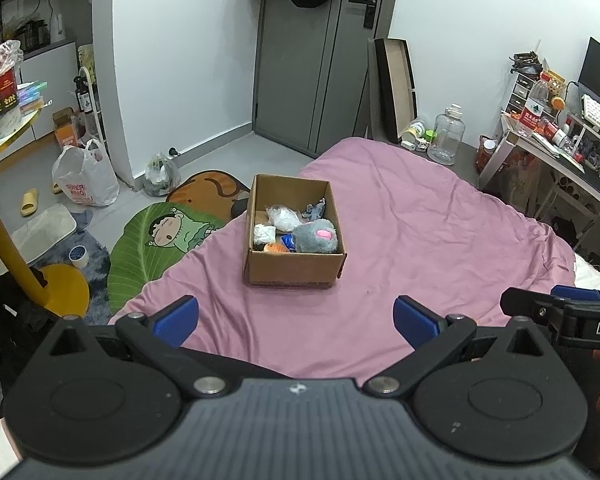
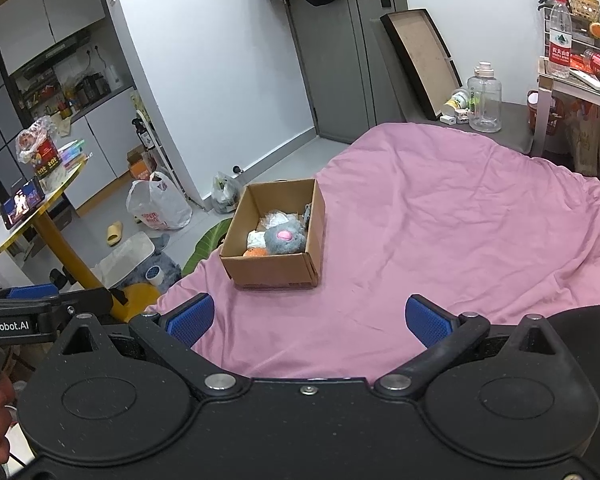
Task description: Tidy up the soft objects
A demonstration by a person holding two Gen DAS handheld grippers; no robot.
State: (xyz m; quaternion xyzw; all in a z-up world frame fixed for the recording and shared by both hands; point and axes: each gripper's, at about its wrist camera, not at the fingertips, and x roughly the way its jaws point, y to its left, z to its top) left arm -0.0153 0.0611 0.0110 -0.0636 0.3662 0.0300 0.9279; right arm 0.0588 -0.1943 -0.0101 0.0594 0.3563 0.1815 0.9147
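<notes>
Two grippers, ours, hang side by side above a pink bedspread (image 1: 420,220), and both are empty: the left gripper (image 1: 296,320) has its blue pads spread wide, as does the right gripper (image 2: 310,320). Straight ahead, well apart from either, sits an open cardboard box (image 1: 296,270) near the bed's left edge, its long side running away from us. Inside lie a grey plush toy (image 1: 315,236), white wads and an orange scrap (nothing soft remains loose on the cover). We judge neither hand clearly nearer.

Both wrist views toward shared box (image 1: 294,264)
</notes>
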